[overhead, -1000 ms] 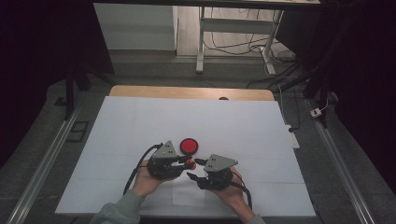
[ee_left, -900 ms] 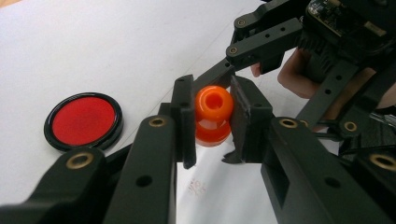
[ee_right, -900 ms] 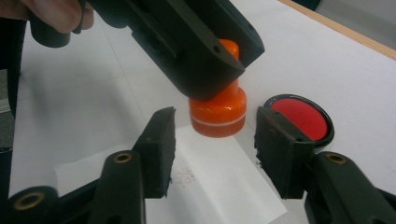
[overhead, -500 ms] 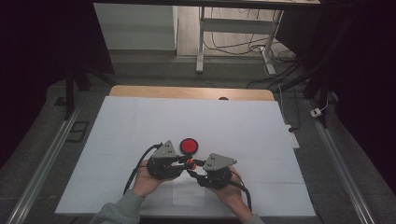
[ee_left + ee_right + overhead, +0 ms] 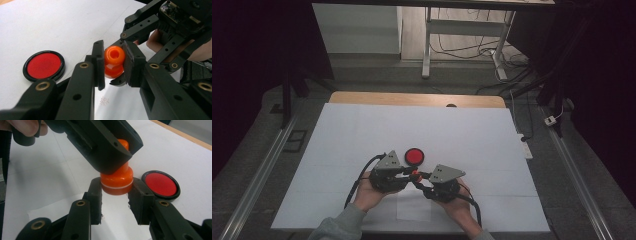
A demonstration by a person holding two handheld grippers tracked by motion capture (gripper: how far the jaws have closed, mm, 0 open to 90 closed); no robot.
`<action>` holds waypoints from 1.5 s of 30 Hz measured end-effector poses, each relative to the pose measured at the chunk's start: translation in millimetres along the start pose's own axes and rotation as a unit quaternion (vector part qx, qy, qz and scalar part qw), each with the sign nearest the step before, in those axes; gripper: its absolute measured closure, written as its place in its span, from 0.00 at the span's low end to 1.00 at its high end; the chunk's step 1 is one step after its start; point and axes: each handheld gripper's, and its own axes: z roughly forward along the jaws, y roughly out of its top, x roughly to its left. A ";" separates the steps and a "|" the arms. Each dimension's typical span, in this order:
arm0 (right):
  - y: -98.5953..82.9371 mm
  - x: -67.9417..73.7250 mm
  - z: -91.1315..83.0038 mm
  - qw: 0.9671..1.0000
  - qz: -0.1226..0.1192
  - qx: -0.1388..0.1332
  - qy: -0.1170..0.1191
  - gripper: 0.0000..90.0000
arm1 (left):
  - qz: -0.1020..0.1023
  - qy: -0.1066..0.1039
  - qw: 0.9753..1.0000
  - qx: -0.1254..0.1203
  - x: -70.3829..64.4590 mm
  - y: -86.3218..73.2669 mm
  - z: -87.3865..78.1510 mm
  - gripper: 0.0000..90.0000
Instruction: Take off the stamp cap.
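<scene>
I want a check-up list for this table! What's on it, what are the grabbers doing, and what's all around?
Surface: white table top with a wooden strip at its far edge; a small paper sheet lies near the person.
Job's things: orange stamp, held above the paper; red round pad in a black rim lies beside it on the table.
Clutter: nothing seen.
Grippers: left hand-held gripper is shut on the stamp's knob; right hand-held gripper flanks the stamp's wide base, whether it clamps it I cannot tell.
Cables: a black cable trails from each gripper; more wires on the floor beyond.
Surroundings: metal rails at both sides, a metal stand on the floor behind, dark walls.
</scene>
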 end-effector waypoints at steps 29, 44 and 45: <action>-2.6 4.6 0.2 0.999 -0.033 0.006 -0.017 0.71 | -0.011 -0.007 1.000 0.014 1.0 -1.1 2.6 0.80; -4.1 3.7 -1.1 1.000 -0.006 -0.004 -0.009 0.72 | 0.000 0.000 1.000 0.007 -1.9 -1.0 1.7 0.81; -4.4 3.7 -0.9 1.000 -0.005 -0.005 -0.008 0.72 | 0.001 0.001 1.000 0.007 -2.1 -1.3 1.9 0.81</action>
